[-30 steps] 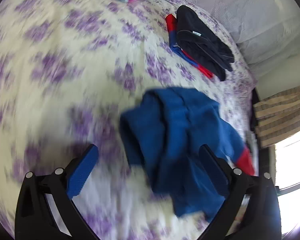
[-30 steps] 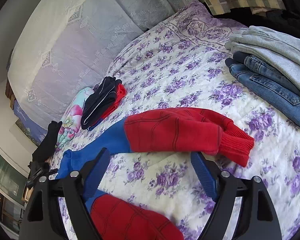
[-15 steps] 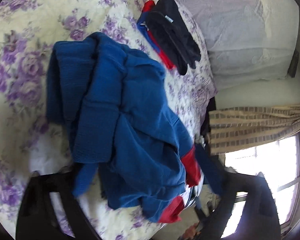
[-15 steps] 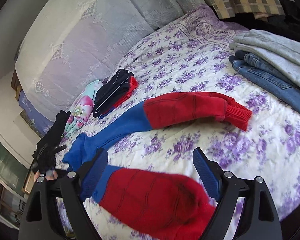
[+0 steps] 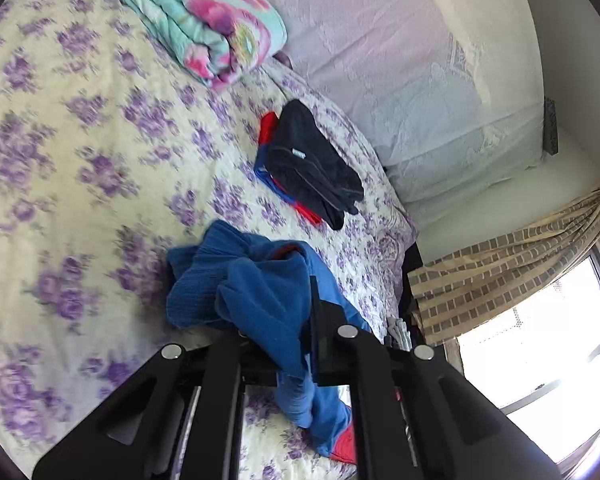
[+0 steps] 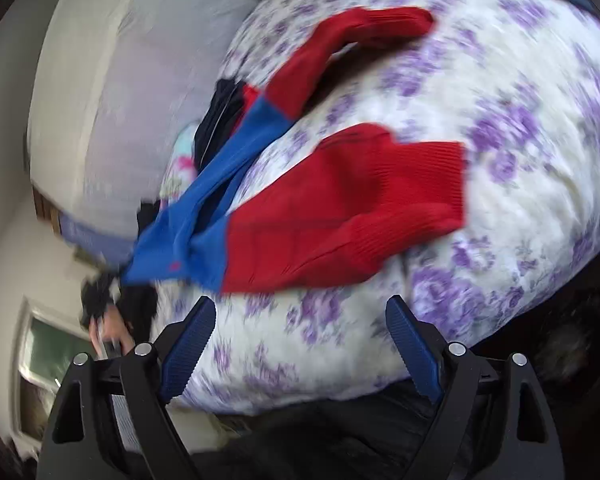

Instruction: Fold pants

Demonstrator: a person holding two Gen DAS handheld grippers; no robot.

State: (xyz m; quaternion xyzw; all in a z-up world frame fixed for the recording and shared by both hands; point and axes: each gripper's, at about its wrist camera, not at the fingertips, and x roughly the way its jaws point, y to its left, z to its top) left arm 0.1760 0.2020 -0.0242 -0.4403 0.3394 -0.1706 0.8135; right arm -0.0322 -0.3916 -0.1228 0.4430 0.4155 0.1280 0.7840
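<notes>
The pants are blue at the waist and red at the lower legs. In the left wrist view my left gripper (image 5: 284, 320) is shut on the bunched blue waist part (image 5: 240, 280) and holds it over the flowered bedspread (image 5: 80, 140). In the right wrist view the two red legs (image 6: 340, 208) stretch across the bed towards the blue top (image 6: 188, 240), which is lifted at the far left. My right gripper (image 6: 300, 340) is open and empty, just short of the nearer red leg at the bed's edge.
A folded pile of dark and red-blue clothes (image 5: 308, 168) lies near the pillows. A rolled flowery blanket (image 5: 212, 36) lies at the head. A white lace-covered headboard area (image 5: 420, 80) and a checked curtain (image 5: 500, 280) are at the right.
My left gripper has shut on the blue waist part and lifted it. My right gripper has drawn back to the bed's edge and the view is blurred by movement.
</notes>
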